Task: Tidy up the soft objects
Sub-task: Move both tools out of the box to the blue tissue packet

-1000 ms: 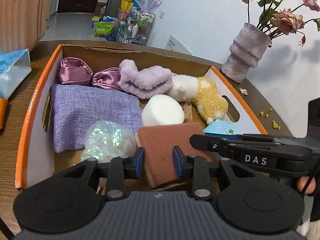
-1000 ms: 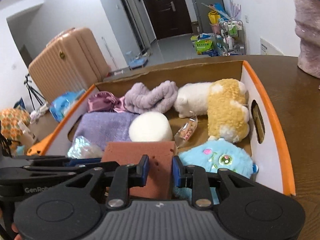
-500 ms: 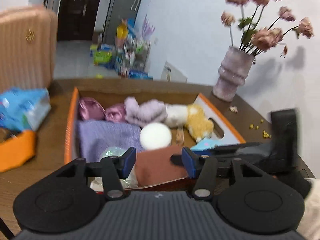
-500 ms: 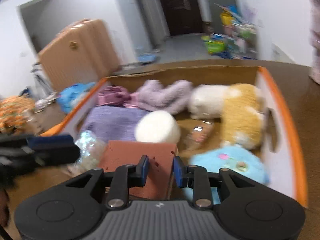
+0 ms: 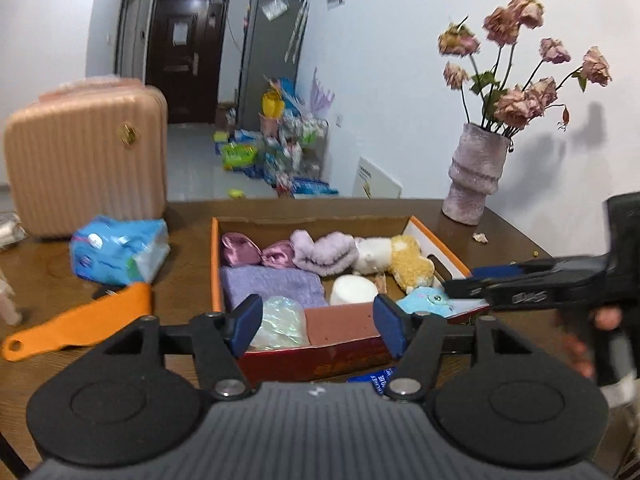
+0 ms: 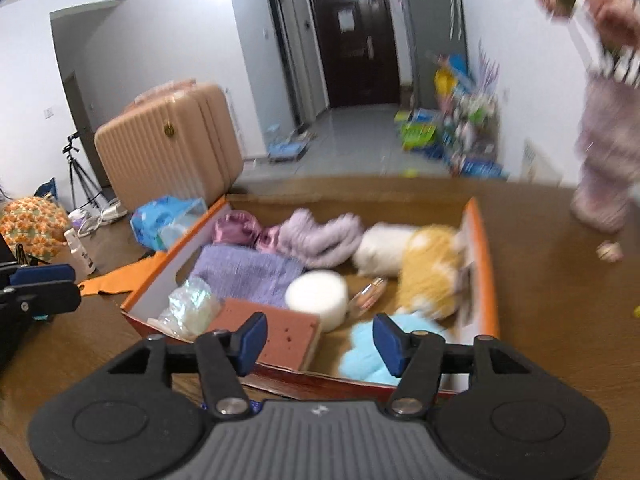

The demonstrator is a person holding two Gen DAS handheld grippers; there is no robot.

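Observation:
An orange-rimmed cardboard box (image 5: 215,264) (image 6: 489,264) on the brown table holds soft things: a brick-red sponge (image 5: 340,322) (image 6: 276,330), a white round sponge (image 5: 354,290) (image 6: 316,292), a purple cloth (image 5: 272,284), a lilac fluffy band (image 5: 324,252), a white and yellow plush (image 5: 400,260) (image 6: 428,268), a blue plush (image 5: 424,300) (image 6: 372,354) and a shiny wrapped ball (image 5: 280,322). My left gripper (image 5: 318,326) hangs above the box's near edge, jaws opening, nothing between them. My right gripper (image 6: 318,340), likewise above the near edge, is opening and empty; it also shows at the right (image 5: 484,280).
A vase of dried pink flowers (image 5: 476,184) stands at the back right of the table. Left of the box lie a blue tissue pack (image 5: 118,250) and an orange strap (image 5: 80,326). A pink suitcase (image 5: 84,160) stands behind. Small bottles (image 6: 82,252) sit at the far left.
Both grippers have pulled back and up from the red sponge, which stays in the box. Their jaws have spread from nearly shut to wide apart.

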